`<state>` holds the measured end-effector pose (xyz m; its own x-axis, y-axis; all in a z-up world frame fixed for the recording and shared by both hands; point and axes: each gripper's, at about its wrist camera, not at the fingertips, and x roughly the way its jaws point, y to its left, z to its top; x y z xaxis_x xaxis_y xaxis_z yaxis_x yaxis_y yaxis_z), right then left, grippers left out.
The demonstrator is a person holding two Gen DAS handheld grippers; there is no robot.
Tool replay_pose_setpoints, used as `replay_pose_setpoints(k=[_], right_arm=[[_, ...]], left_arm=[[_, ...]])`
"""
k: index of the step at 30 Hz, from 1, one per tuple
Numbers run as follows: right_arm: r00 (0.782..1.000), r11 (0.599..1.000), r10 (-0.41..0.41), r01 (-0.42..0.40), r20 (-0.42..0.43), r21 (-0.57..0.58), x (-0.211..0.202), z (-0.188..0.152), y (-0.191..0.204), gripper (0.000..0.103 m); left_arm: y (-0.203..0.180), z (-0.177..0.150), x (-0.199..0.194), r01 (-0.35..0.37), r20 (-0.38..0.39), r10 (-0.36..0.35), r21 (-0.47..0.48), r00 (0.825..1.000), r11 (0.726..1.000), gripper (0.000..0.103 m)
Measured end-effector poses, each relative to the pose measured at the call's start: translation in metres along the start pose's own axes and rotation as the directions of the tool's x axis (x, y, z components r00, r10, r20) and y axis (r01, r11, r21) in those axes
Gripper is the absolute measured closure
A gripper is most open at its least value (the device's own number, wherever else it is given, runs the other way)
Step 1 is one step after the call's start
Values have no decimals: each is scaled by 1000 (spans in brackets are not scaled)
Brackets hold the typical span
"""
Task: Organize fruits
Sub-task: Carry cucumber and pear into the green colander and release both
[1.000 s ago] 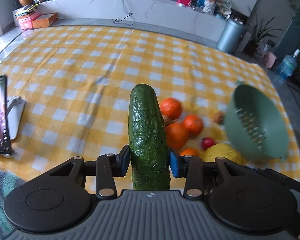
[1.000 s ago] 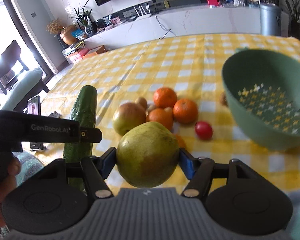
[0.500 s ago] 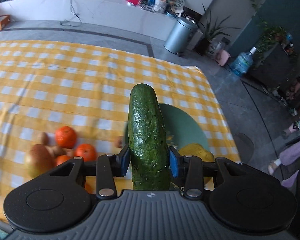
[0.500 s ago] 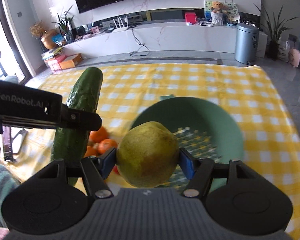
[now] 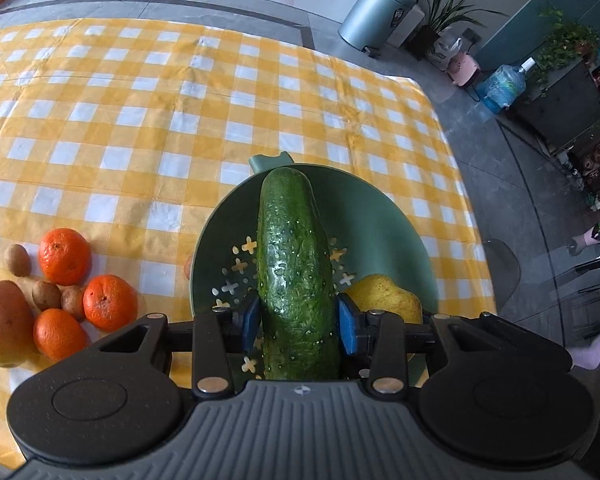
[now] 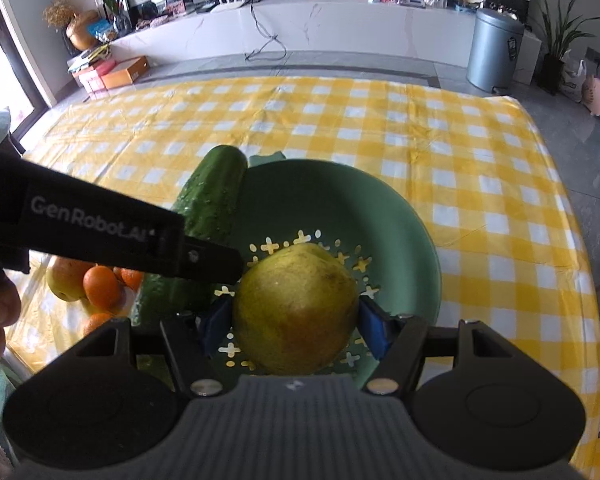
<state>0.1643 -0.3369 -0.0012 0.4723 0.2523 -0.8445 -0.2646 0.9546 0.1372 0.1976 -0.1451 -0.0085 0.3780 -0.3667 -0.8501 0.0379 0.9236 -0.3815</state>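
Note:
My left gripper (image 5: 299,322) is shut on a dark green cucumber (image 5: 294,264), held over the green colander bowl (image 5: 374,216). My right gripper (image 6: 295,326) is shut on a yellow-green pear (image 6: 296,312), also held over the bowl (image 6: 384,216). The pear (image 5: 384,300) shows in the left wrist view just right of the cucumber. The cucumber (image 6: 214,200) and the left gripper's black body (image 6: 100,228) show at the left of the right wrist view. Both fruits hover above the bowl's perforated bottom.
Left of the bowl on the yellow checked tablecloth (image 5: 140,120) lie three oranges (image 5: 65,256), small brown kiwis (image 5: 46,295) and a mango (image 5: 2,322). The table's right edge (image 5: 460,184) drops to the floor. A grey bin (image 6: 494,50) stands beyond the table.
Both grippers have swung right from the fruit pile to over the green bowl and moved lower, closer to it, each still holding its item.

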Motion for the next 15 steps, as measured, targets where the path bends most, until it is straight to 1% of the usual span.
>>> replay_pose_setpoints(k=[4,7,9,10,13,15], right_arm=[[999,1000,8,-6,-50,23,17,4,-3,39],[995,999,18,-15,-98,34,29,4,-4,39],[992,999,10,-5,-126,40,37,5,-5,39],[990,999,5,0,-140,36,40,4,-6,39],[988,999,-36,32,-149,-29,46,6,0,39],[987,998,-40,32,-157,-52,49,6,2,39]], left_arm=[[1,3,14,-29,21,29,15,999,999,58],[1,2,24,-41,23,40,30,999,999,58],[1,1,28,-42,23,41,41,999,998,58],[0,0,30,-43,23,42,45,999,998,58],[-1,0,37,-54,15,53,57,998,997,58],[-2,0,41,-73,15,73,73,997,995,58]])
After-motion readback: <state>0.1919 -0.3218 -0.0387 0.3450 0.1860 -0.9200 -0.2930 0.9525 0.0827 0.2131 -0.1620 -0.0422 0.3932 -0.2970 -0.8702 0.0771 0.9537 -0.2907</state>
